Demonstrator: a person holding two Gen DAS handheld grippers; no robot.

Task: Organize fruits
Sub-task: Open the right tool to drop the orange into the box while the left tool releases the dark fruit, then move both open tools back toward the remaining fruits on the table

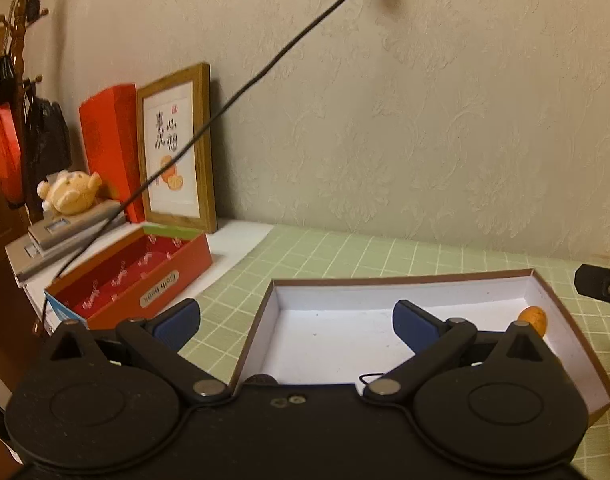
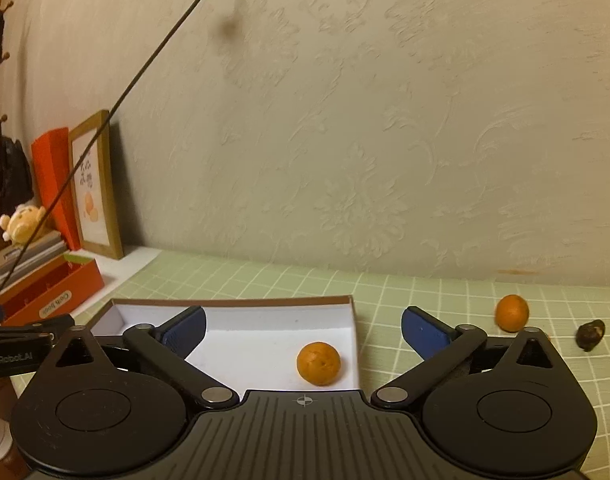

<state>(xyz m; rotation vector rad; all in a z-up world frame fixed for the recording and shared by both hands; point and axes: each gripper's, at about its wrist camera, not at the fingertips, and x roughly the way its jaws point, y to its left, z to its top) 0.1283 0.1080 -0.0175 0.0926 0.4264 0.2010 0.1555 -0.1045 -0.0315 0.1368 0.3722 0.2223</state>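
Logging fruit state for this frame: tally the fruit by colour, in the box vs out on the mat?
Orange fruit: 2, one inside the white-lined box at, one out on the green mat at
Dark fruit: 1, on the mat at, kind unclear
Total: 3, with 1 boxed and 2 loose
Both claws, left and right, are open and empty.

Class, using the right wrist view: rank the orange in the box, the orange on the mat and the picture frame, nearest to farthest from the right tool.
1. Orange in the box, just ahead.
2. Orange on the mat, right.
3. Picture frame, far left by the wall.
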